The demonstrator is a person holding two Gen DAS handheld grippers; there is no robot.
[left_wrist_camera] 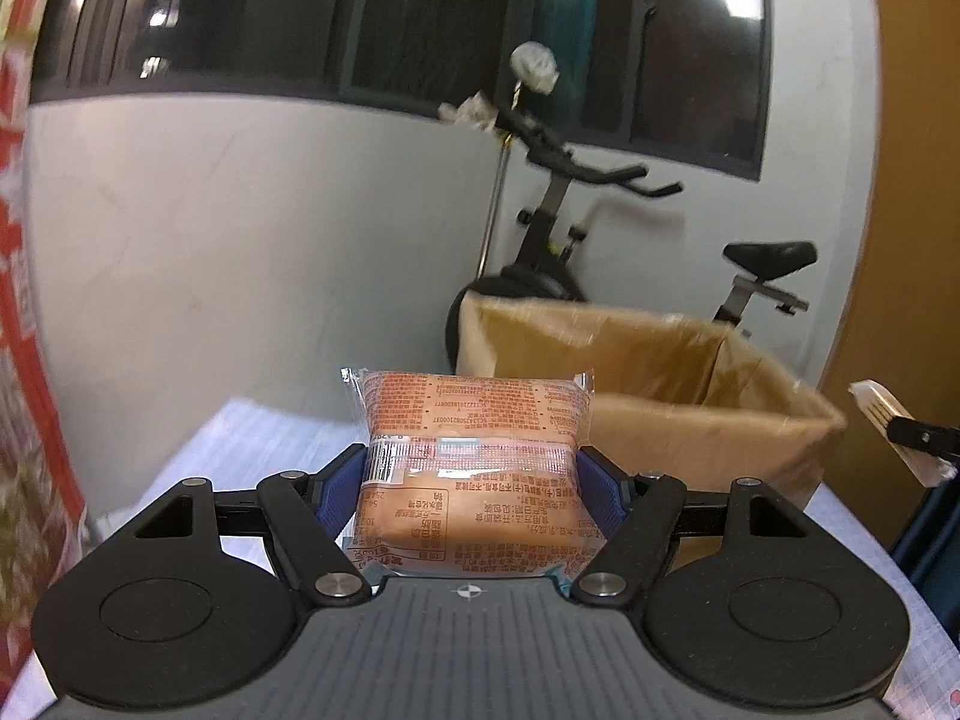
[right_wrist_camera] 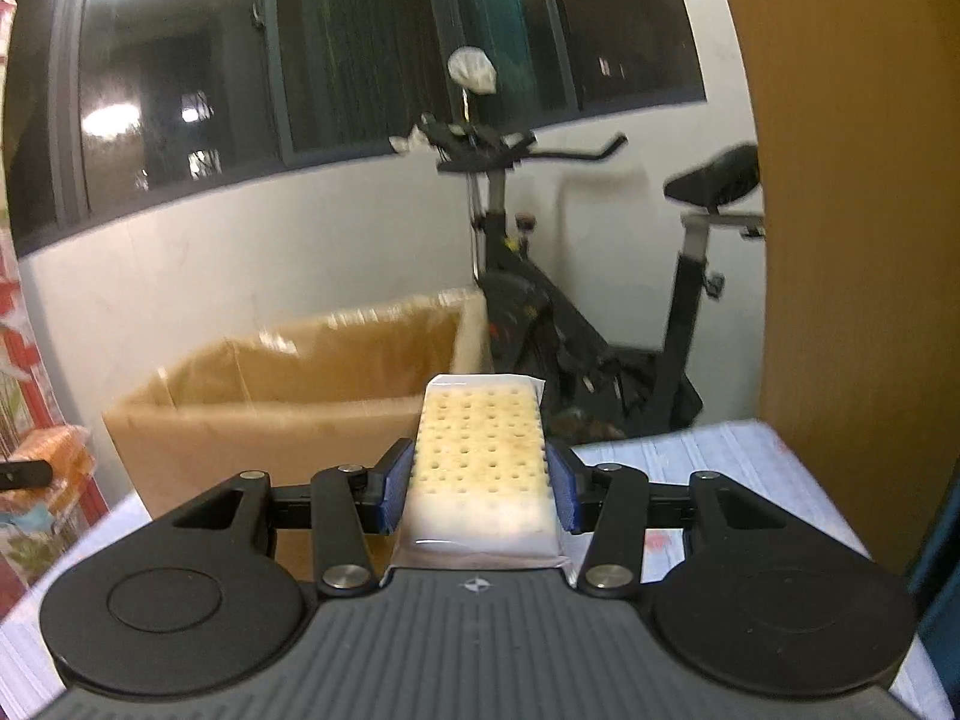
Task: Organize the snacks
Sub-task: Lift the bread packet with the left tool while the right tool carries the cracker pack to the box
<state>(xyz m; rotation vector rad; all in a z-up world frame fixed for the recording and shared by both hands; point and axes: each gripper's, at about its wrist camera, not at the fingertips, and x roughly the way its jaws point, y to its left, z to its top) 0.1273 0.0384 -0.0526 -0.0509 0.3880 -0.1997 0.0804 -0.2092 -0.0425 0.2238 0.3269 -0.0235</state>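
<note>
Clamped in the left gripper (left_wrist_camera: pixel 471 483), low in the centre of the left wrist view: an orange bread packet (left_wrist_camera: pixel 474 468), printed side up, blue pads (left_wrist_camera: pixel 600 495) pressing both its flanks, jaws closed on it. Held above the tabletop (left_wrist_camera: pixel 264 438), which shows as a pale striped cloth under and to both sides of the gripper body. Behind the packet, right of centre: an open cardboard box (left_wrist_camera: pixel 708 420), tan inside, standing on the tabletop's far part. At the right edge of the same view, the tip of a cracker pack (left_wrist_camera: pixel 888 420) with a black piece of the other tool.

Clamped in the right gripper (right_wrist_camera: pixel 480 483), low centre of the right wrist view: the cracker pack (right_wrist_camera: pixel 480 462), pale biscuit dotted with holes under clear wrap, blue pads (right_wrist_camera: pixel 561 495) tight on both long sides, jaws closed on it. Held above the tabletop (right_wrist_camera: pixel 708 468). Left of centre behind it: the cardboard box (right_wrist_camera: pixel 270 420). At the left edge, blurred: the orange bread packet (right_wrist_camera: pixel 57 450).

Further back in both views: an exercise bike (right_wrist_camera: pixel 540 300) against a white wall (left_wrist_camera: pixel 240 240), dark window (right_wrist_camera: pixel 360 60) above, wooden panel (right_wrist_camera: pixel 852 240) along the right side. Red printed packaging (left_wrist_camera: pixel 24 300) down the left edge.
</note>
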